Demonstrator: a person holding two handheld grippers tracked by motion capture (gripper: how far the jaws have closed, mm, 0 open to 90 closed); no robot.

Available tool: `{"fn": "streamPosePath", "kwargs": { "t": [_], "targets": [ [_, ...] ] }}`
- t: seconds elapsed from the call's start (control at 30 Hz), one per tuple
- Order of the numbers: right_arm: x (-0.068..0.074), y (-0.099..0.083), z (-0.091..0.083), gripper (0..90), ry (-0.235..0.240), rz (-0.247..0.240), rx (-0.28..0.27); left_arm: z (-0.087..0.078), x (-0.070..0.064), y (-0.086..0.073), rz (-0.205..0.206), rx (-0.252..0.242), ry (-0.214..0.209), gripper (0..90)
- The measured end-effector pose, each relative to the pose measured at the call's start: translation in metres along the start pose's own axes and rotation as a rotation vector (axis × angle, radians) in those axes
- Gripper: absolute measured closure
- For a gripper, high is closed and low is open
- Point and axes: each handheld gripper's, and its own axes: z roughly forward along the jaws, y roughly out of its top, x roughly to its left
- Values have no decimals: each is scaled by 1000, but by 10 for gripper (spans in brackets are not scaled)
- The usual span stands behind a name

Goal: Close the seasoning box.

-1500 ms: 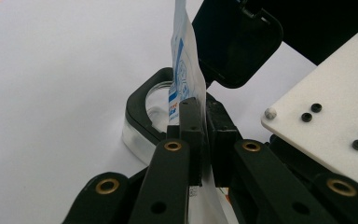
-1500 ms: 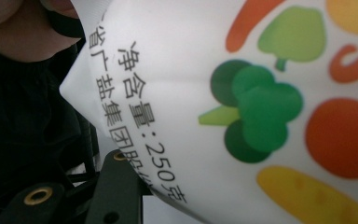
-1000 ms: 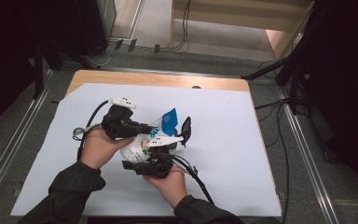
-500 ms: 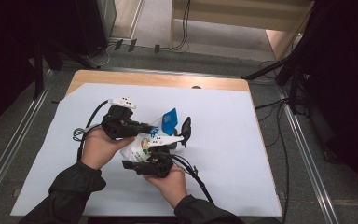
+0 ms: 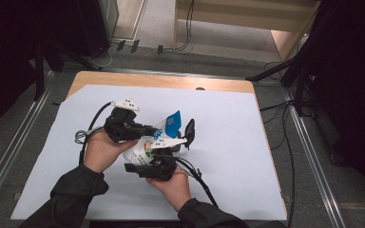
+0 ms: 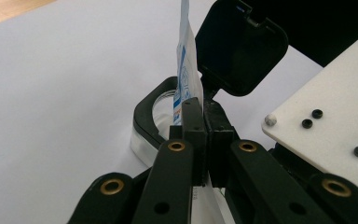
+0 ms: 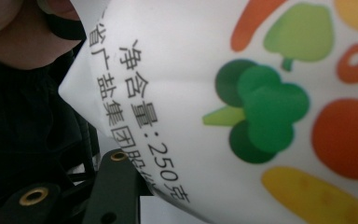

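Both grippers on a salt pouch, centre frame.
Left gripper (image 6: 200,135) is clamped on the salt pouch (image 5: 148,145); right gripper (image 5: 159,159) presses close, its jaw state unclear.

We see a wooden table (image 5: 138,80) covered almost wholly by a white sheet (image 5: 228,128), with bare wood showing along its far edge. Around it lies a grey floor (image 5: 161,23), and metal rails (image 5: 309,147) run along both sides of the table. Cables (image 5: 285,142) trail over the floor on the right. Beyond the table stands a pale wooden bench (image 5: 247,23), lit brighter than the dark edges of the room.
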Motion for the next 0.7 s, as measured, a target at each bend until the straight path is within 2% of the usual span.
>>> {"fn": "streamPosePath", "kwargs": {
  "t": [0.43, 0.7],
  "targets": [
    [0, -1, 2, 608, 0, -5, 19, 2, 1, 0, -1, 12, -10, 900],
    [0, -1, 2, 618, 13, 2, 7, -1, 0, 0, 8, 6, -13, 900]
  ]
}}
